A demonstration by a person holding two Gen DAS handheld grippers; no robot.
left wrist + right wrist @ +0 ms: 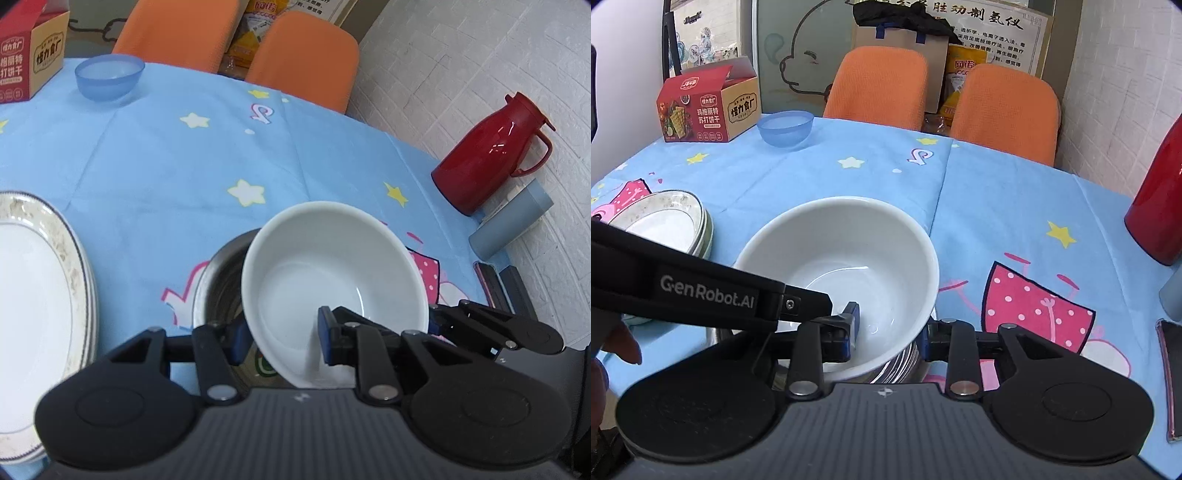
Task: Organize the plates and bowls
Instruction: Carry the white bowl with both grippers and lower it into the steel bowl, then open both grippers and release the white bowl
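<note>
A white ceramic bowl [332,280] is held tilted over a steel bowl [218,280] on the blue tablecloth. My left gripper [282,338] is shut on the white bowl's near rim, one finger inside and one outside. In the right wrist view the white bowl [846,258] sits in the steel bowl [901,363]. My right gripper [888,332] also straddles its rim, one pad inside and one outside, and looks shut on it. The left gripper's arm [701,295] crosses in from the left. A stack of patterned plates [40,288] lies at the left, also in the right wrist view [668,221].
A blue plastic bowl [785,127] and a red cracker box [705,107] stand at the table's far side, before two orange chairs [882,85]. A red thermos [491,151] and a grey cup [513,218] stand by the right wall. A phone [1172,373] lies at the right edge.
</note>
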